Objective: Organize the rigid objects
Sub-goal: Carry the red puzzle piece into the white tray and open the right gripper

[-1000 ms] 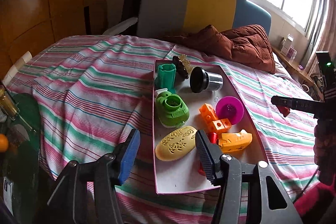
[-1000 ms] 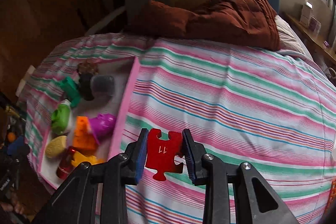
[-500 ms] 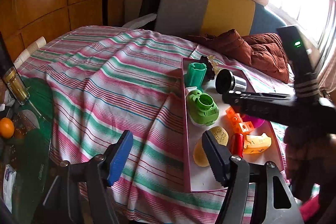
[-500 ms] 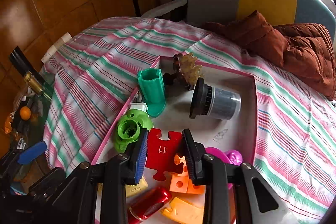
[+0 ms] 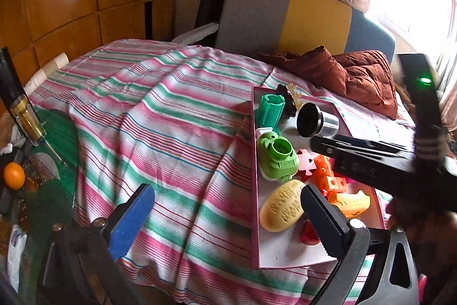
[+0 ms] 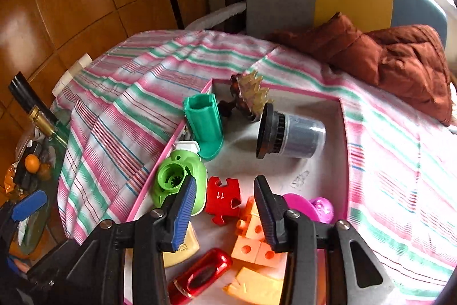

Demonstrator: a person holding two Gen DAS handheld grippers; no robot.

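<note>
The main risk I see is a snag on the way out: the red puzzle piece (image 6: 223, 200) lies free in the pink-rimmed tray (image 6: 344, 150), leaning partly on the orange blocks (image 6: 254, 236) rather than flat on the tray floor, so a pad of the right gripper (image 6: 225, 212) brushing it as the hand pulls back could flip it or drag it over the rim beside the green sharpener-like toy (image 6: 178, 185). A sideways exit could also knock those blocks or the magenta toy (image 6: 311, 207). The right gripper's jaws have just been opening and now stand apart with neither pad pressing on anything; the piece sits just beyond and between the fingertips, in the tray's middle, nearer than the grey cylinder (image 6: 291, 137) and the teal holder (image 6: 204, 126). The left gripper (image 5: 225, 215) has also just been opening and hangs wide and empty over the striped bedspread (image 5: 160, 133) beside the tray's left rim (its right pad overlaps the yellow oval toy (image 5: 281, 207) in view, though whether it touches I cannot tell). A careless swing there could bump the tray.
</note>
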